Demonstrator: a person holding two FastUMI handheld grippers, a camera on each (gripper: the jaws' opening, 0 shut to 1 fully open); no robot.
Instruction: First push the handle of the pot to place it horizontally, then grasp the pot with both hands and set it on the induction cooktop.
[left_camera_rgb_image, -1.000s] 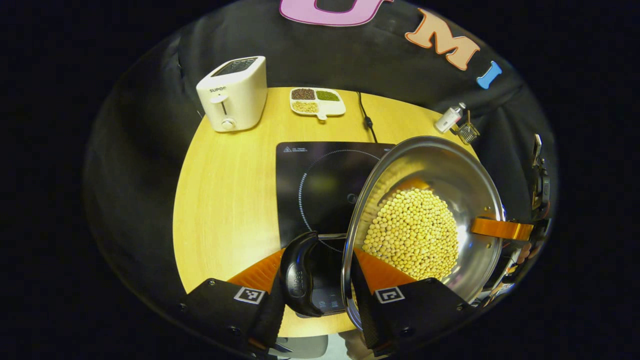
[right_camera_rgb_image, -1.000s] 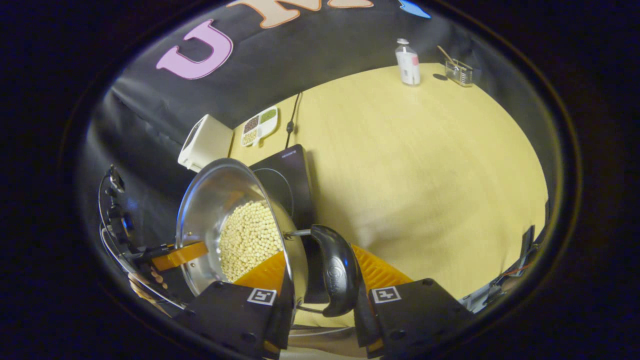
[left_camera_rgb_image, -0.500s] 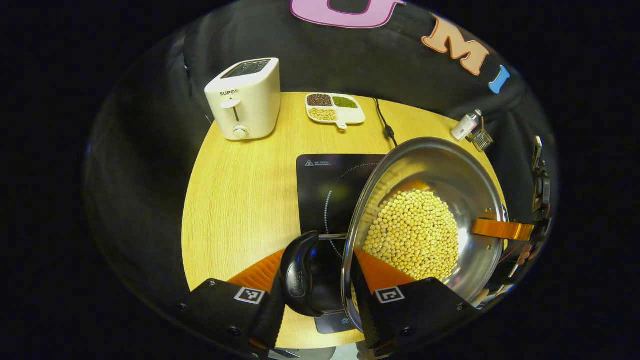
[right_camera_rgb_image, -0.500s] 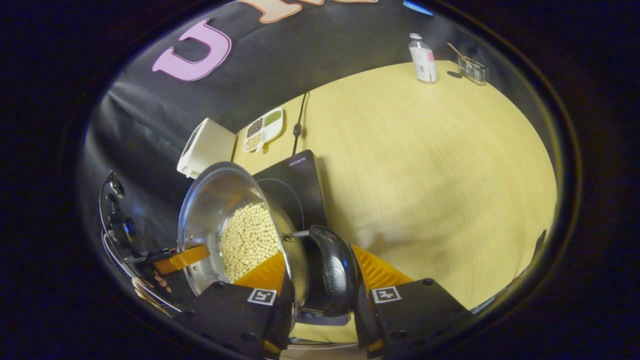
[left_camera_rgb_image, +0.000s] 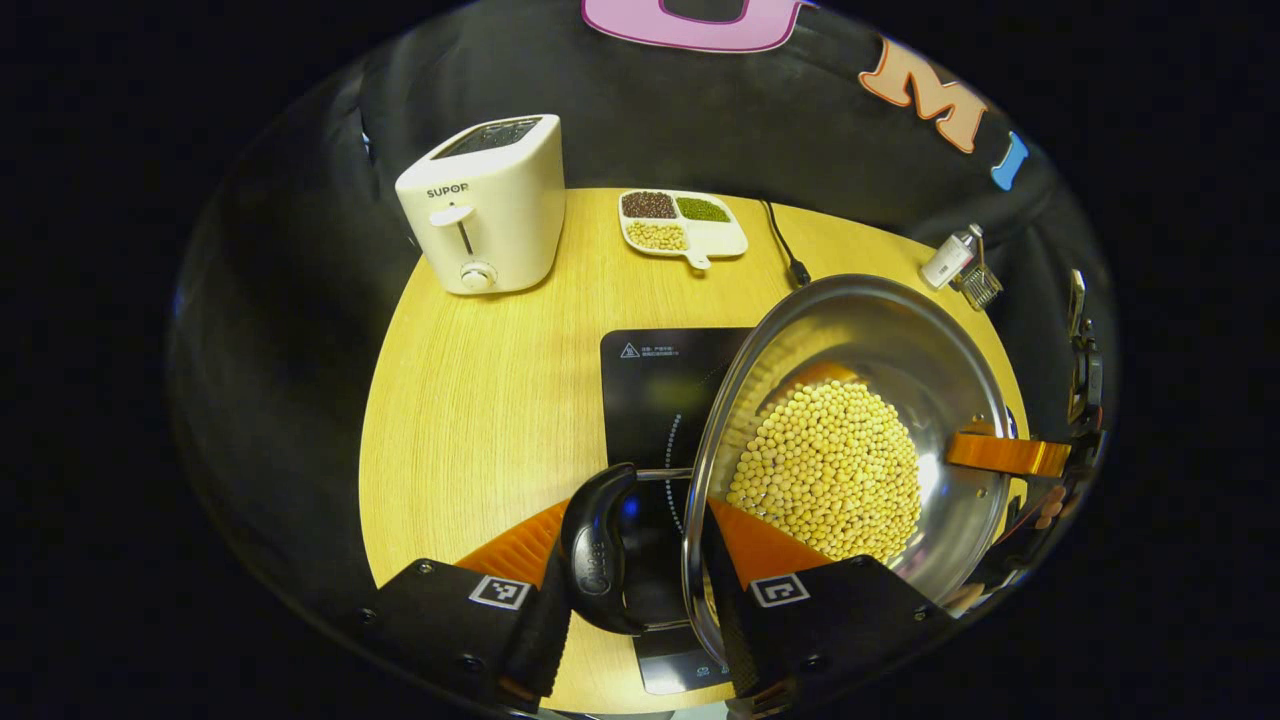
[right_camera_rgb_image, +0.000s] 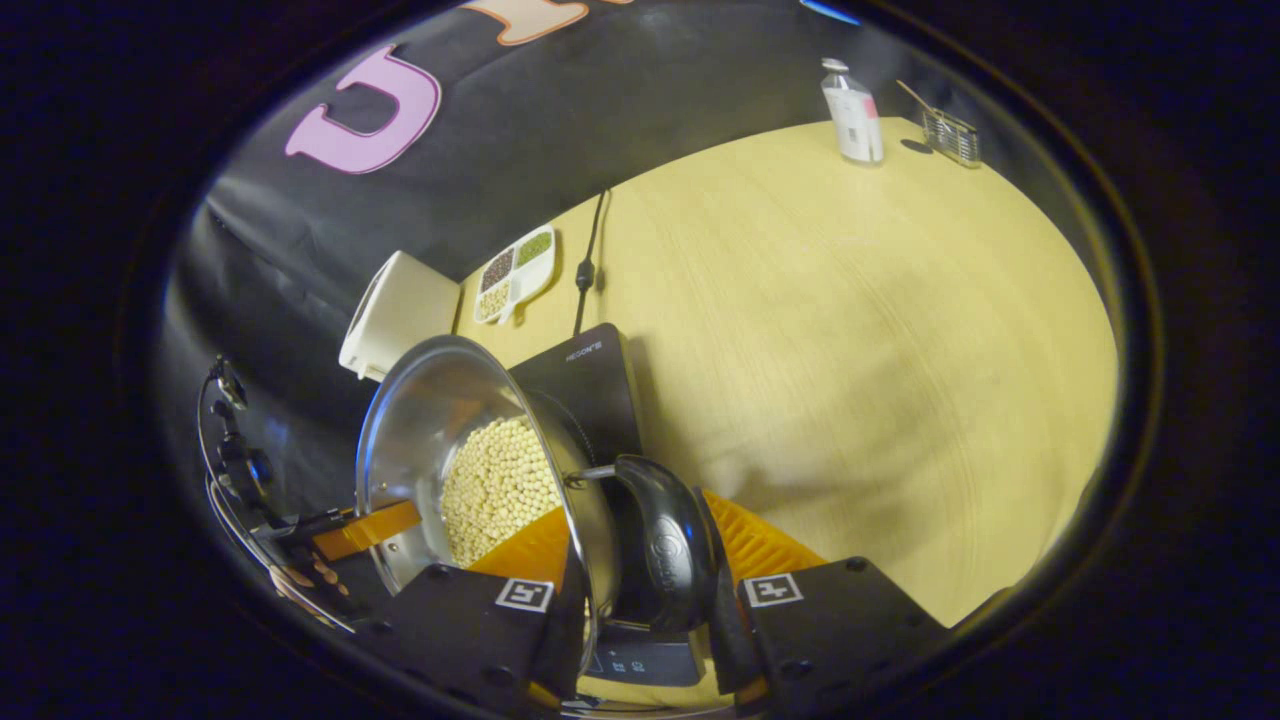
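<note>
The pot (left_camera_rgb_image: 850, 450), a wide steel one with a bed of pale beans (left_camera_rgb_image: 825, 470) in it, is held up over the near part of the cooktop (left_camera_rgb_image: 665, 385), which lies flat on the counter (left_camera_rgb_image: 480, 380). Whether the pot's base touches the glass I cannot tell.

The left claw (left_camera_rgb_image: 640, 560) is clamped on the pot's left side, one finger outside its black handle (left_camera_rgb_image: 595, 560) and the other inside the rim against the wall. In the right gripper view, the right claw (right_camera_rgb_image: 640, 575) grips the opposite side the same way, one finger inside the rim and one outside the other black handle (right_camera_rgb_image: 665, 545). Each claw shows across the pot in the other's view, with a fingertip hooked over the far rim and part of a hand behind it.

Taking the cooktop as the mark: a white toaster (left_camera_rgb_image: 485, 205) stands beyond its far left corner, well apart. A small divided dish (left_camera_rgb_image: 680, 220) of dark, green and pale grains sits just beyond its far edge. A black cord (left_camera_rgb_image: 785, 250) runs from the far right corner toward the wall. A small bottle (right_camera_rgb_image: 852, 110) and a little wire basket (right_camera_rgb_image: 948, 135) stand far to the right, at the counter's edge. Nothing lies on the cooktop's visible glass.
</note>
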